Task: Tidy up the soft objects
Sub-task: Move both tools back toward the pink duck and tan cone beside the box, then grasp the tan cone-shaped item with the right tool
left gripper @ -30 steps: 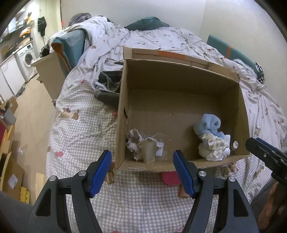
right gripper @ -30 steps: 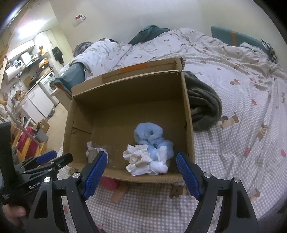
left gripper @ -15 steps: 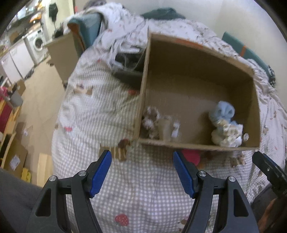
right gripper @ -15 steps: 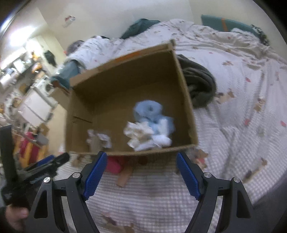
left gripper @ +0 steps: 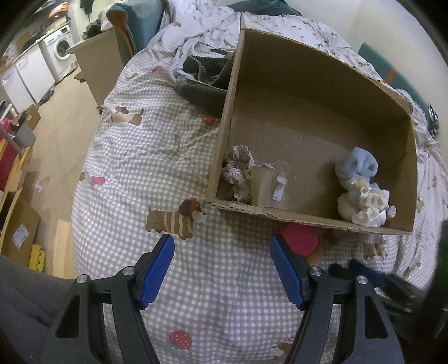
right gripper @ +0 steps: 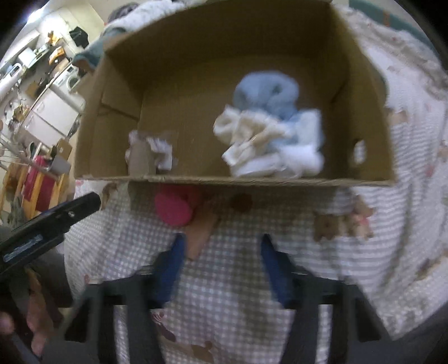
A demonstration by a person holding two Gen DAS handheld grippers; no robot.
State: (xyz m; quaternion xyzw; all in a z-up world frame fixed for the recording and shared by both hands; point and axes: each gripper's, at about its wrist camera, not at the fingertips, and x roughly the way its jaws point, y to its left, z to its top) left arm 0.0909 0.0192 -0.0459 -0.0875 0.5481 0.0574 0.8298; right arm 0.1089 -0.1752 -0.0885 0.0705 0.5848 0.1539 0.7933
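You are working over a bed spread with a grey-and-white checked quilt (left gripper: 156, 156), printed here and there with dachshunds, strawberries and small bears. An open cardboard box (left gripper: 319, 84) sits on it, its near wall facing you. Inside, at the near left corner, lies a bunch of lace-trimmed beige and spotted pieces (left gripper: 240, 173); at the near right corner a fluffy light-blue item (left gripper: 357, 168) rests on a cream-and-white bundle (left gripper: 364, 204). Just outside the near wall, on the quilt, is a pink soft object (left gripper: 299, 238) with a tan piece (right gripper: 201, 226) beside it, partly tucked under the box edge.

Your left gripper (left gripper: 222, 268) hangs over bare quilt near the box, its blue pads well apart and nothing between them. Your right gripper (right gripper: 221, 252) is blurred; its jaws are closing, with only quilt showing between the pads, and its left finger lies close beside the tan piece. Whether it touches, you cannot tell.

To the left of the box a dark grey knitted garment (left gripper: 204, 78) lies crumpled against the outer wall. Beyond it a white patterned duvet (left gripper: 201, 22) is heaped toward the far wall. Off the left side of the bed you see a pale wood-look floor (left gripper: 58, 117), a washing machine (left gripper: 60, 49) with white cabinets, flat cartons (left gripper: 19, 229) and a red item (left gripper: 7, 151) at the edge.
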